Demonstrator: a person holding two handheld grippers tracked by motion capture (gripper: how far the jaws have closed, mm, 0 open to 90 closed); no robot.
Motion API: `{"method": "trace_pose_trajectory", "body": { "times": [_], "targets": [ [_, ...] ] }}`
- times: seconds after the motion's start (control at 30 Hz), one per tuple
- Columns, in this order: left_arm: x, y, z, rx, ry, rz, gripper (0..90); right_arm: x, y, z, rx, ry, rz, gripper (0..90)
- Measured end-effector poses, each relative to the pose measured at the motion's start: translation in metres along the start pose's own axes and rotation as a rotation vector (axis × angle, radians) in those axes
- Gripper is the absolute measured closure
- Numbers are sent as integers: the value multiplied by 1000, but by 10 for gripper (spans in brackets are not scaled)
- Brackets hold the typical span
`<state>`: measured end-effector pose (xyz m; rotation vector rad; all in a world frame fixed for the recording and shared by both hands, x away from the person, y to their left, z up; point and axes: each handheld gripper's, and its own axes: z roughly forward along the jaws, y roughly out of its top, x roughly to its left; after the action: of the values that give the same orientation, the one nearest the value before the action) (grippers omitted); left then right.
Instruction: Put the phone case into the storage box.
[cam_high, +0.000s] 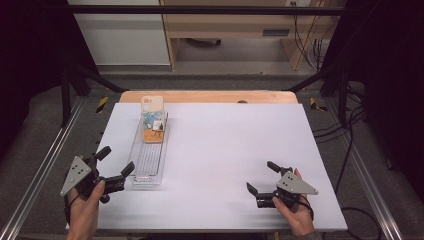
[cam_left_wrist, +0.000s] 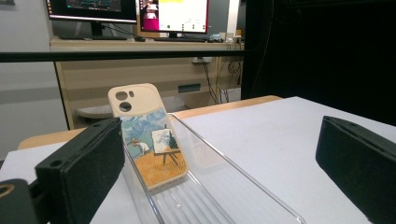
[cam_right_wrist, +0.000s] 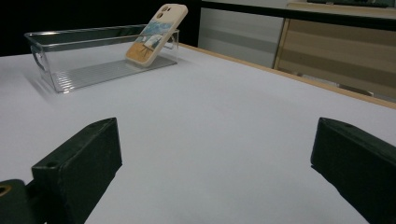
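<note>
High view, layout: I see the phone case (cam_high: 153, 120) leaning in the far end of the clear tray (cam_high: 141, 176), which lies lengthwise on the left part of the white table (cam_high: 240, 150).
Phone case, pose: in the left gripper view it (cam_left_wrist: 149, 140) stands tilted, foot on the ribbed tray floor, camera-cutout end up and resting against the tray's far end; painted side faces me.
Left gripper (cam_high: 116, 167): released, jaws spread wide, just beside the tray's near end, holding nothing.
Right gripper (cam_high: 261, 179): released too, jaws wide apart, low over bare table, well apart from the tray (cam_right_wrist: 100, 51) and the case (cam_right_wrist: 154, 35).
Step in hand, my guess: reaching for the case with the left gripper, nothing gripped yet.
Risk one: the tray is light and unheld; if I nudge its near wall with a jaw, I expect it to slide.
Risk two: the case only leans; a push on its top edge could tip it over the tray's end or drop it flat.
Risk three: the tray walls leave little room, so a wide jaw may catch the rim (cam_left_wrist: 243, 175).
</note>
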<state>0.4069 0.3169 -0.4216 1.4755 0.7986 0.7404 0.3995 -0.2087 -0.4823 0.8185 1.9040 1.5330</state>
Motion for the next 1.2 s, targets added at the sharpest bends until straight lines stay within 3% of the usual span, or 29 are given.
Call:
{"method": "trace_pose_trajectory", "body": {
  "times": [0.7,1.03,1.2],
  "targets": [
    [3,-18,-10,-6,23,-26,8,0,0,0,4,3,-2,20],
    [-2,-30,-7,13,11,-18,8,1,0,0,2,4,-4,20],
    [-4,-32,-5,24,6,11,8,1,0,0,0,4,-4,20]
  ]
}}
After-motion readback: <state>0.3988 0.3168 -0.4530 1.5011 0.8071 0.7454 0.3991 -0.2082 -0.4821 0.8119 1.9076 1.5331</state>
